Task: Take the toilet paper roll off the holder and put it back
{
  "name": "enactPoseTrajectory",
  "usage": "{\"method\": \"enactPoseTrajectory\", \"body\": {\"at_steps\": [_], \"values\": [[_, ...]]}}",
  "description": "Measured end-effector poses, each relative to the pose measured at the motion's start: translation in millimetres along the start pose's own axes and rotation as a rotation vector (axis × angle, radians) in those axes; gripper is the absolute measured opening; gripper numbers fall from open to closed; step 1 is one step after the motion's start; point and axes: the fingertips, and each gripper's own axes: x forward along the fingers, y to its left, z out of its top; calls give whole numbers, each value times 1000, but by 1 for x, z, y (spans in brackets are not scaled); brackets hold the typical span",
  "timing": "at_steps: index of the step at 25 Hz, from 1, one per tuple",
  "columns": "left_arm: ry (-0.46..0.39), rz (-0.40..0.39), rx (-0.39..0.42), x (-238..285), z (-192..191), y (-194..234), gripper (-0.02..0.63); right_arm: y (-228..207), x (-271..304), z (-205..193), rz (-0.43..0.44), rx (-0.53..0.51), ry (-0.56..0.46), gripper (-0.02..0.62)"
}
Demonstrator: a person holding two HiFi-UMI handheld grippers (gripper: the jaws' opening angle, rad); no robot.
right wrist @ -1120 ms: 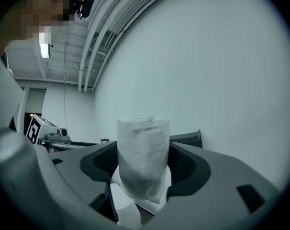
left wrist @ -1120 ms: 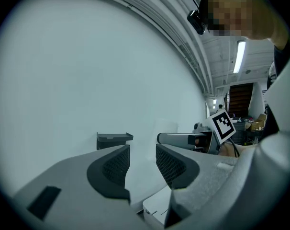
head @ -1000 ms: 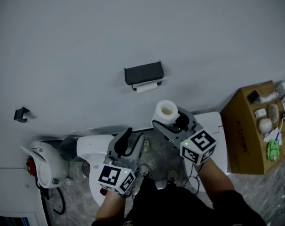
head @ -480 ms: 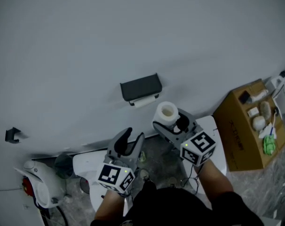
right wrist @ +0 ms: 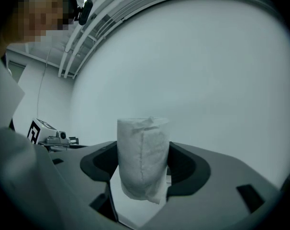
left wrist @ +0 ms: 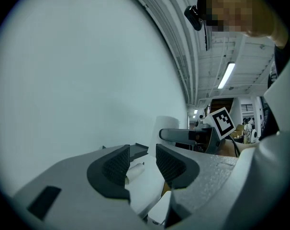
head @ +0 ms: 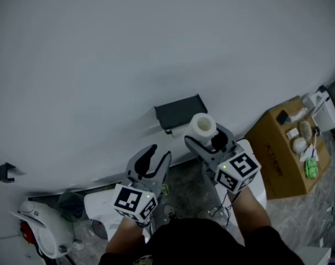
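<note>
Against the pale grey wall, a black holder (head: 180,110) hangs with its flat lid tilted outward, and a short white cylinder (left wrist: 134,172) lies just under that lid. The toilet paper roll (right wrist: 142,157) is off the holder. It stands upright in the right hand-held gripper (head: 201,132), whose two dark pads press on its sides. The hollow core faces up, and a ragged torn edge of sheet shows along the front. From above, the roll sits just beside the holder's lower right corner, very near the wall.

The left hand-held gripper (head: 159,152) is lower and to the left, pointing at the wall. Its jaws are partly spread with nothing pinched; through the gap you see only the holder and the white cylinder beyond.

The only markings on the tools are the coded squares. The left cube (head: 133,202) and the right cube (head: 239,170) both show bold black-and-white patterns, with no letters on them.

On the mottled grey floor (head: 189,186) to the right stands an open cardboard box (head: 278,159). It has faint dark print on its side, too small for me to read. White things and something green lie in its top. Far to the left a small black hook (head: 4,171) sticks out of the wall.
</note>
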Motion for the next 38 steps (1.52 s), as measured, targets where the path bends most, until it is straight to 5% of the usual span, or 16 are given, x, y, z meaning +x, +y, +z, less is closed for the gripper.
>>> {"method": "enactPoseTrajectory", "body": {"at_steps": [12, 38], "values": [[-27, -66, -23, -3, 3, 40, 155, 5, 32, 12, -82, -66, 13, 304], [-26, 78, -13, 56, 7, 76, 155, -68, 102, 6, 10, -137, 68, 305]]}}
